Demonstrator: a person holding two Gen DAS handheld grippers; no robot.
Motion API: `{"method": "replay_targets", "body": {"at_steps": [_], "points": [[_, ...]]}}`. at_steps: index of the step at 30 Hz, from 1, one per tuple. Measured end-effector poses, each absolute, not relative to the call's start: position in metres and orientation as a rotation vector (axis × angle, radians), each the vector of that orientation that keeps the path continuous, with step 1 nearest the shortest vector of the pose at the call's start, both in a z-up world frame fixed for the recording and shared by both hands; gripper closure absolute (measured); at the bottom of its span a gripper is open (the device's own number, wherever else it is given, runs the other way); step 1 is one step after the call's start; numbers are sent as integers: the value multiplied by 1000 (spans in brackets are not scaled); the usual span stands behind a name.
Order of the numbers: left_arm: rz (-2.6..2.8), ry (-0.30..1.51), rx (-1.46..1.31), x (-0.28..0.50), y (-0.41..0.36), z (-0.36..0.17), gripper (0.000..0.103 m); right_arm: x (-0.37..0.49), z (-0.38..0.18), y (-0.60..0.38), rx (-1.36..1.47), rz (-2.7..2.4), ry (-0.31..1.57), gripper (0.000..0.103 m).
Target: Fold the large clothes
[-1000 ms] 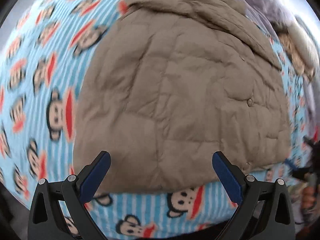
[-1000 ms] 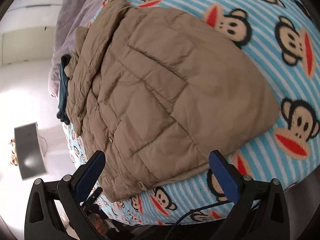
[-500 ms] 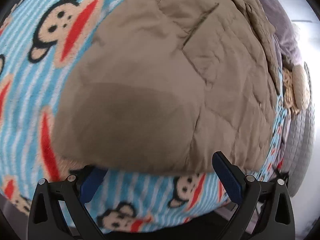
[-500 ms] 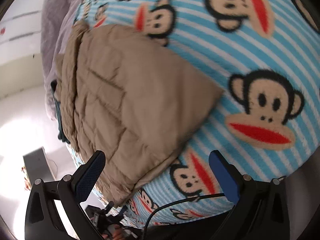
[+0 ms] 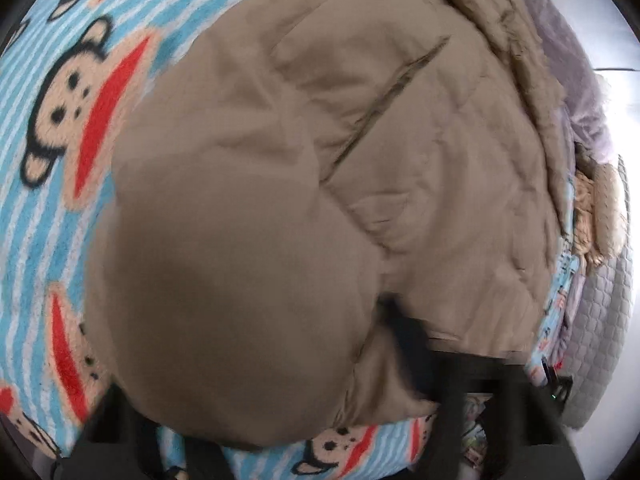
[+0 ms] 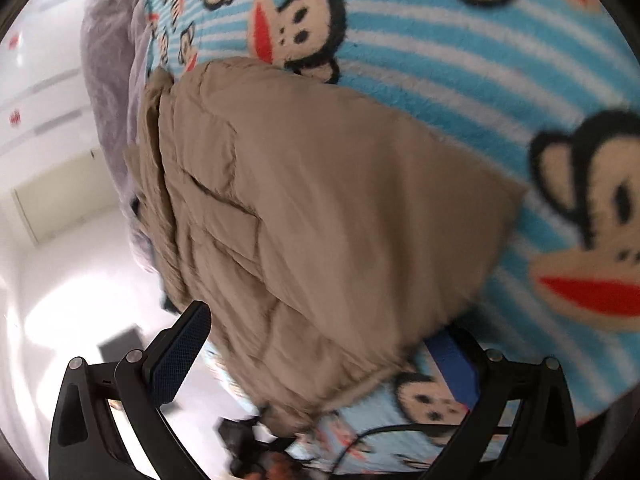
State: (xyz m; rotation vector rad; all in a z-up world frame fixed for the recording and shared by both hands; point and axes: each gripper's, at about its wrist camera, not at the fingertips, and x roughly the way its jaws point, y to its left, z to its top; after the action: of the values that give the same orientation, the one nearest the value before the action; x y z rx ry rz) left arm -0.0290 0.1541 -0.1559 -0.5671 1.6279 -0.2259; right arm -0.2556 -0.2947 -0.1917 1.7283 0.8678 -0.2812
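Note:
A tan quilted jacket (image 5: 360, 168) lies spread on a blue striped fleece blanket with monkey faces (image 5: 44, 248). In the left wrist view its near hem bulges up between the fingers of my left gripper (image 5: 260, 376). The jaws are closing; the right finger (image 5: 404, 340) digs a crease into the fabric, and the left one is hidden under the bulge. In the right wrist view the jacket (image 6: 320, 208) has a corner of its hem between the wide-spread pads of my right gripper (image 6: 320, 328), which is open and presses nothing.
Grey-purple bedding (image 5: 572, 88) and a grey quilted cover (image 5: 600, 340) lie past the jacket. In the right wrist view the bed's edge drops to a pale floor (image 6: 60, 300). A dark box (image 6: 120, 344), a black cable (image 6: 380, 430) and clutter (image 6: 256, 448) are down there.
Both grippers have sunk and rolled toward the jacket's near hem. The left jaws have come in from wide open onto the bunched fabric. The right jaws have stayed wide.

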Motion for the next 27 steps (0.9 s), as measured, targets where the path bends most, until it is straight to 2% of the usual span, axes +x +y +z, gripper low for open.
{"method": "replay_targets", "body": {"at_steps": [1,2,3,4,5,6,7,14,20,27], "points": [[-250,1614,-585,-28,155,-151,77,-254,-192,-293,1748,-265,851,2],[-269,1601,-593,-26,155,-145,79,-253,-193,-293,1760,-245,845,5],[-283,1590,-595,-24,155,-141,82,-251,-193,-292,1762,-232,851,19],[-296,1574,-593,-23,155,-133,82,-249,-192,-292,1757,-230,860,42],[-308,1556,-591,-21,154,-125,82,-248,-191,-292,1741,-233,877,52],[-321,1543,-596,-18,153,-118,85,-245,-188,-293,1708,-243,900,76],[-337,1524,-601,-15,152,-109,85,-242,-182,-295,1667,-257,919,90],[-468,1324,-525,32,125,-29,85,-190,-104,-314,1362,-159,916,94],[-510,1159,-519,93,110,23,85,-124,-33,-336,1197,-91,835,94],[-526,1105,-472,189,94,37,85,-19,9,-368,1014,-15,879,94]]}}
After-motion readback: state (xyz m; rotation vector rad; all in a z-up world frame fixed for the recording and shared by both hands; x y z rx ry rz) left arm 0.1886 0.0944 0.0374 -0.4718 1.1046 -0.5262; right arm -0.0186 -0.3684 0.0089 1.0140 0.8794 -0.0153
